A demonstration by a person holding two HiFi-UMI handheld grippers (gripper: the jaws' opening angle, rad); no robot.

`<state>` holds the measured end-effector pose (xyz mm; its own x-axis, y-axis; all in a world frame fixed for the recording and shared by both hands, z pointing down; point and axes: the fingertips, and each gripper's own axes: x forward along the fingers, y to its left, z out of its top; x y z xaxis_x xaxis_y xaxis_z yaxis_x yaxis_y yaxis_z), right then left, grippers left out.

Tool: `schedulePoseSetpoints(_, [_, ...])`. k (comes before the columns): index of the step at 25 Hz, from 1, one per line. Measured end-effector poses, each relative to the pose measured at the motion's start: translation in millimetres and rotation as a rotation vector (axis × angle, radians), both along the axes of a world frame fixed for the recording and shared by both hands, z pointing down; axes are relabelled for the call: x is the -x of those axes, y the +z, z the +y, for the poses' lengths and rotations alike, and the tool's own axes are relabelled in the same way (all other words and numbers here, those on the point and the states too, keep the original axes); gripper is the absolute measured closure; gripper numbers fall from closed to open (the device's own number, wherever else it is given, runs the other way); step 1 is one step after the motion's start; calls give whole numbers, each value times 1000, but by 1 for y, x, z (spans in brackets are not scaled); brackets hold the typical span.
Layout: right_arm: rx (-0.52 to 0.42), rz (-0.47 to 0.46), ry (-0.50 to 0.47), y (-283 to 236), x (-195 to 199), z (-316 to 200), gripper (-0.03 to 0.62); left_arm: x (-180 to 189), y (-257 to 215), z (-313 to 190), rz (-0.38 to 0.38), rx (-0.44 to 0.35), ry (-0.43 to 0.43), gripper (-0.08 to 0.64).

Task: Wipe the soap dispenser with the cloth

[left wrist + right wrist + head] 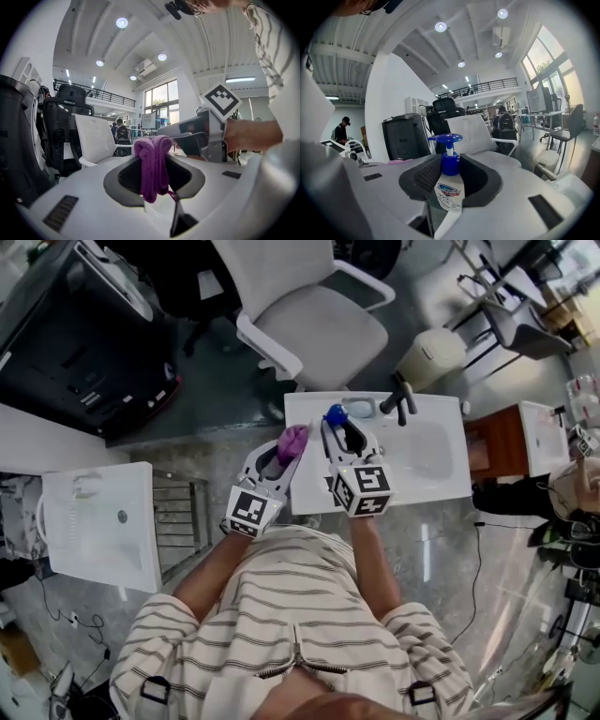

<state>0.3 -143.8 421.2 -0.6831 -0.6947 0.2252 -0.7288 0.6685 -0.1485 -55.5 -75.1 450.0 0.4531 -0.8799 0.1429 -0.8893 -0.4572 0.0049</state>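
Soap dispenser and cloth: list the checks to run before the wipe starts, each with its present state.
1. Cloth clamped in left gripper: ok, a bunch sticks out past the jaws.
2. Soap dispenser clamped in right gripper: ok, upright, pump on top.
3. Cloth touching soap dispenser: not ok, they are apart.
4. Faucet clear of right gripper: ok, it stands off to the side.
5. Soap dispenser base lifted free of the sink: cannot tell, the base is hidden.
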Motion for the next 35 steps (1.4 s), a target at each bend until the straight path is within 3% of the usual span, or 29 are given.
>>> schedulePoseSetpoints(35, [-14, 4, -3, -11, -3, 7, 460, -44, -1, -4, -46, -27, 143, 442])
